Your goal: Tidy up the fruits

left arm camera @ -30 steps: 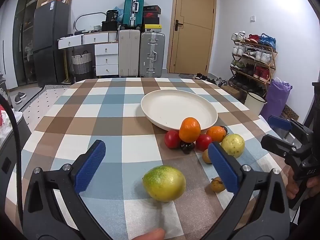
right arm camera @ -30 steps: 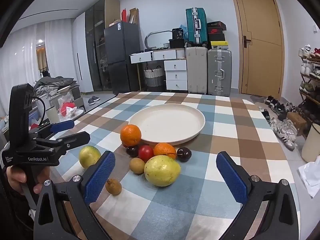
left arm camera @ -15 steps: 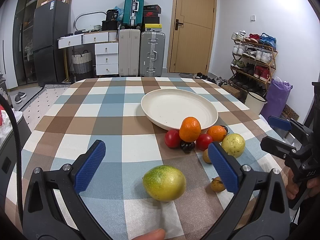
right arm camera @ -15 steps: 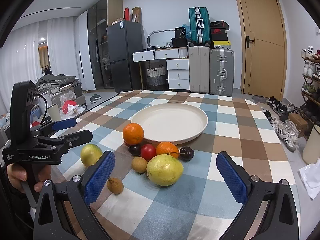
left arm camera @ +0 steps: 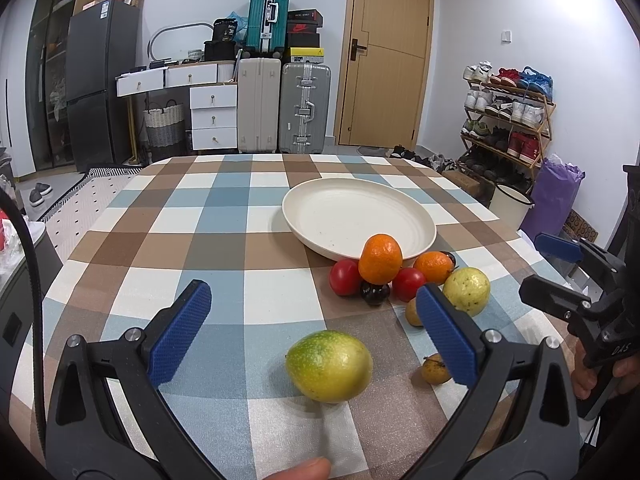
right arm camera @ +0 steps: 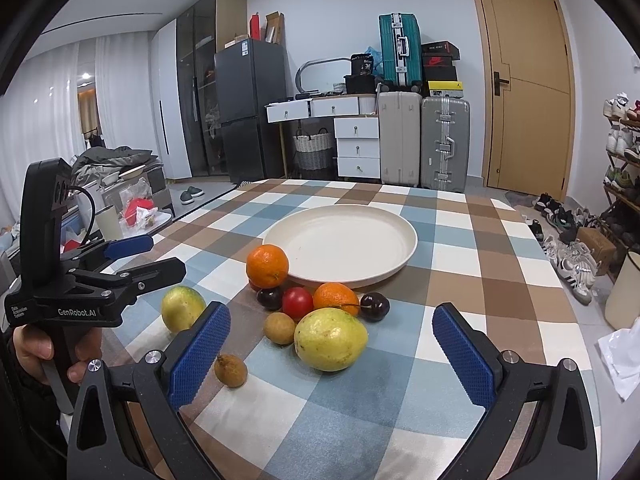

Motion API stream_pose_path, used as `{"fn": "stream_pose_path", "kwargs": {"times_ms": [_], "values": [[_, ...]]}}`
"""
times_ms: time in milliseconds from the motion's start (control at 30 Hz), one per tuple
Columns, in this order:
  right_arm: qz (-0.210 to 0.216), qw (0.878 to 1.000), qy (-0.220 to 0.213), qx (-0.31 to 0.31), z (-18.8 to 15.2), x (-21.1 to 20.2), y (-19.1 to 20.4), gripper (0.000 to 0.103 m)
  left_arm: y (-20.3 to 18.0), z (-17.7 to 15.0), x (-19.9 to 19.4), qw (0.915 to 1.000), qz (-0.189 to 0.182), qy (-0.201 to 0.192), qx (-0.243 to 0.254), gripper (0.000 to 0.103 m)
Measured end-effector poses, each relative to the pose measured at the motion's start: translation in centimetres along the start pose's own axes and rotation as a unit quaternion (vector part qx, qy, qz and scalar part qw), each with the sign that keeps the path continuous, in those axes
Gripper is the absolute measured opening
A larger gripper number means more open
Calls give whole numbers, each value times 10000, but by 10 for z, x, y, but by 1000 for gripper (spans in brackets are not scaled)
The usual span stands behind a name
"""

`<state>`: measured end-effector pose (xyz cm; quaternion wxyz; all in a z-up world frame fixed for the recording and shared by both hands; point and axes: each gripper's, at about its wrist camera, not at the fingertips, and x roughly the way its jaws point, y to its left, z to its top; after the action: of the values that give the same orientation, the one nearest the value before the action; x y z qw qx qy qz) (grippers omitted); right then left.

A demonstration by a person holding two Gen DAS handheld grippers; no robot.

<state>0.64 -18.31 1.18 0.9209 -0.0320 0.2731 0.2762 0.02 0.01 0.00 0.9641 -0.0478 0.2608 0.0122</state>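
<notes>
A green-yellow round fruit [left arm camera: 329,365] lies on the checked tablecloth just ahead of my open left gripper [left arm camera: 316,334], between its blue pads but not touched. An empty cream plate [left arm camera: 358,218] sits mid-table. Beside its near rim cluster an orange [left arm camera: 379,258], a second orange [left arm camera: 433,267], two red tomatoes [left arm camera: 345,277], a dark cherry [left arm camera: 374,294] and a yellow guava [left arm camera: 467,290]. My right gripper [right arm camera: 330,350] is open, the yellow guava [right arm camera: 331,338] lying just beyond its pads. Small brown fruits [right arm camera: 231,370] lie near the left pad.
The table's right edge [right arm camera: 560,280] drops to the floor with shoes and a bucket. Suitcases, drawers and a fridge stand behind the table. Each gripper, held by a hand, shows in the other's view: the left gripper [right arm camera: 124,258], the right gripper [left arm camera: 558,276].
The right gripper has drifted slightly closer to the fruit cluster. The left view is almost the same. No fruit has moved.
</notes>
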Motion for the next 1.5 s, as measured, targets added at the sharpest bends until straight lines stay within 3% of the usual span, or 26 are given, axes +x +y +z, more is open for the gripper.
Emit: {"fn": "stream_pose_path", "kwargs": {"times_ms": [1500], "values": [[-35, 9996, 270, -94, 4, 10, 2, 103, 0, 0, 0, 10000, 10, 29, 2, 102]]}}
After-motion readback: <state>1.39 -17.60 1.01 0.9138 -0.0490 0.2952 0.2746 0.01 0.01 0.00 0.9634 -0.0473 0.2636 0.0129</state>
